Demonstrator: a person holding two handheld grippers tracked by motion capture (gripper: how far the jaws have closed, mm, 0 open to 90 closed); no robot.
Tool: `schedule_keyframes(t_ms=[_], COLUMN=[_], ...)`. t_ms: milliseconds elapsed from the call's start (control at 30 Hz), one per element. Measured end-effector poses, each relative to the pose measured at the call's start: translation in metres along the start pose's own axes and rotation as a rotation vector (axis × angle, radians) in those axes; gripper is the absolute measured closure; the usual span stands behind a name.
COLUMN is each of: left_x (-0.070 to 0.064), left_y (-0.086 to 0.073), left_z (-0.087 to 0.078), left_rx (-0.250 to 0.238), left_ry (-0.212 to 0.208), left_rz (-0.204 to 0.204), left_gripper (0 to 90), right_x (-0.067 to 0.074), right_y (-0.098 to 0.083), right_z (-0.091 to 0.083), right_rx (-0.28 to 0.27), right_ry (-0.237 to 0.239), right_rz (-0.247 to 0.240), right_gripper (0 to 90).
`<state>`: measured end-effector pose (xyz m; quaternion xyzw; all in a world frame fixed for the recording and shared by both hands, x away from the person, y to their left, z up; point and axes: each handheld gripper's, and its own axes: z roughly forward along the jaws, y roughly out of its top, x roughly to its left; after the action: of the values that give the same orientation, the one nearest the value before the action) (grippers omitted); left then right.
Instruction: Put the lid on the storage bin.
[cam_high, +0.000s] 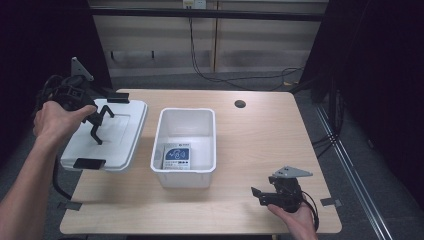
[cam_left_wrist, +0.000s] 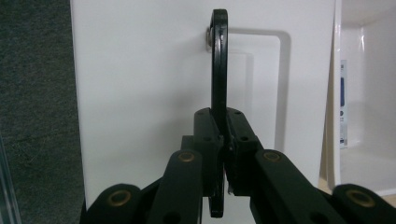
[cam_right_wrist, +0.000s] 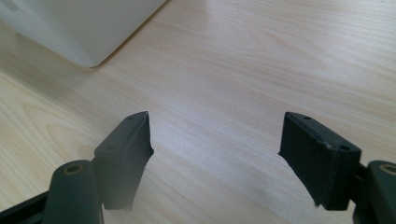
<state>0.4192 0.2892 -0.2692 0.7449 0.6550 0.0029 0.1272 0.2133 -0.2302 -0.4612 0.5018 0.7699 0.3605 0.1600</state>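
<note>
A person stands at a pale wooden table with a two-jaw gripper in each hand.

The left gripper is at the left end of the table, over a white plastic bin lid. Its jaws are closed tight on the lid's black handle, a thin strap seen edge-on between the two pads in the left gripper view, running straight up from the jaws to a metal rivet on the lid. The lid lies directly beyond the jaws in that view, its flat white face with a shallow rectangular recess behind the handle. From above, the lid sits tilted, partly overhanging the table's left edge, with a black latch clip at its near end and another at its far end.

Just beside the lid, to the right of the left jaws, is an open white plastic bin. A white and blue printed packet lies flat on the bin's floor.

The right gripper is near the front right of the table, well apart from the bin. Its jaws stand wide open with nothing between them, only bare wood below. In the right gripper view, a rounded corner of the bin shows ahead of the jaws, toward the upper left.
</note>
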Motion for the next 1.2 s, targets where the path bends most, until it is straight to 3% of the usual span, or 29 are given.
schedule_keyframes(t_ms=[267,367,500,600,700,1200], left_x=[-0.007,-0.012,-0.022,-0.031,-0.041,-0.080], left_y=[0.001,0.002,0.004,0.006,0.008,0.016], left_z=[-0.014,-0.016,-0.020,-0.023,-0.023,-0.016], left_rx=[-0.014,-0.006,-0.009,-0.011,-0.006,0.020], left_ry=[0.013,-0.003,-0.004,-0.032,-0.013,-0.019], left_rz=[-0.005,0.007,0.014,0.024,0.017,0.024], left_gripper=[85.1,85.1,85.1,85.1,85.1,85.1], right_x=[0.000,0.000,-0.001,-0.001,-0.001,0.001], right_y=[0.000,0.000,0.000,0.000,0.000,-0.001], right_z=[0.000,0.000,0.000,0.000,0.000,0.000], right_rx=[0.007,0.003,0.004,0.004,0.004,0.008], right_ry=[-0.003,-0.003,-0.011,-0.012,-0.013,-0.010], right_rz=[0.003,0.003,0.013,0.012,0.011,0.008], right_gripper=[24.0,23.5,23.0,22.8,22.8,22.8])
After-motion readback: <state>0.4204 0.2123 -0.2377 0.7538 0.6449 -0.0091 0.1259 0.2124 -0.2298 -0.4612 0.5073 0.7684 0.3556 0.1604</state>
